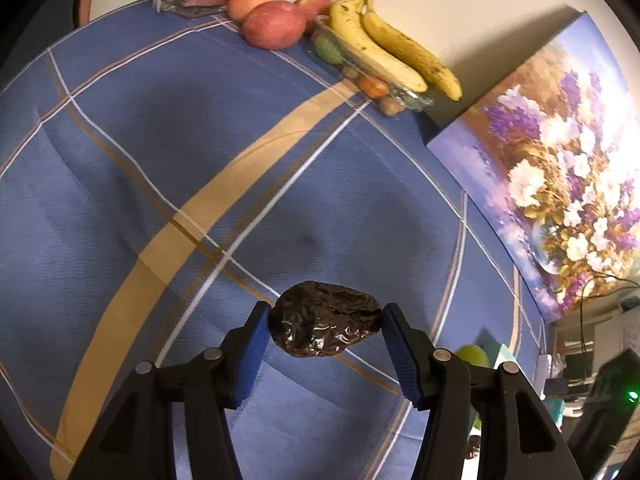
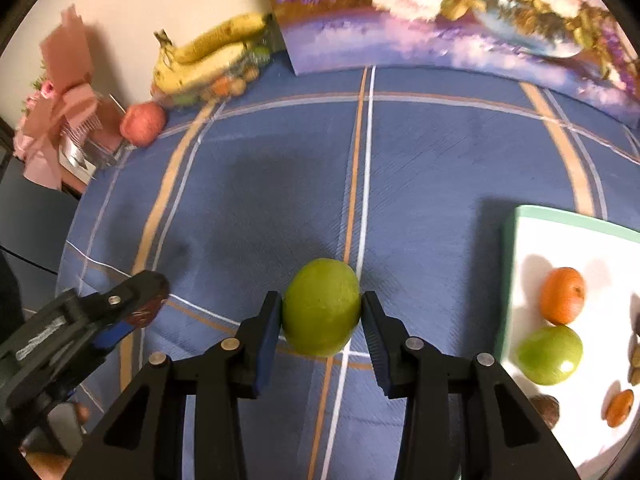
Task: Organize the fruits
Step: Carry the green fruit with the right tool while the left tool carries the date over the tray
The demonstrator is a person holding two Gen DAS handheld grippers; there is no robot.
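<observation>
Blue plaid tablecloth [image 2: 440,168], right claw [image 2: 322,314] clamped on green fruit [image 2: 322,306], left claw [image 1: 325,318] gripping dark wrinkled fruit [image 1: 324,318].

Flower painting [image 1: 560,160] and pink bouquet [image 2: 52,120] on blue tablecloth [image 1: 200,180].

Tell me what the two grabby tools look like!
Both tools look the same. The left tool and the right tool each have two chunky black plastic arms with round silver pins at the joints. Blue ribbed pads sit on the inner faces of the fingers. No cables, sleeves or hands show.
</observation>
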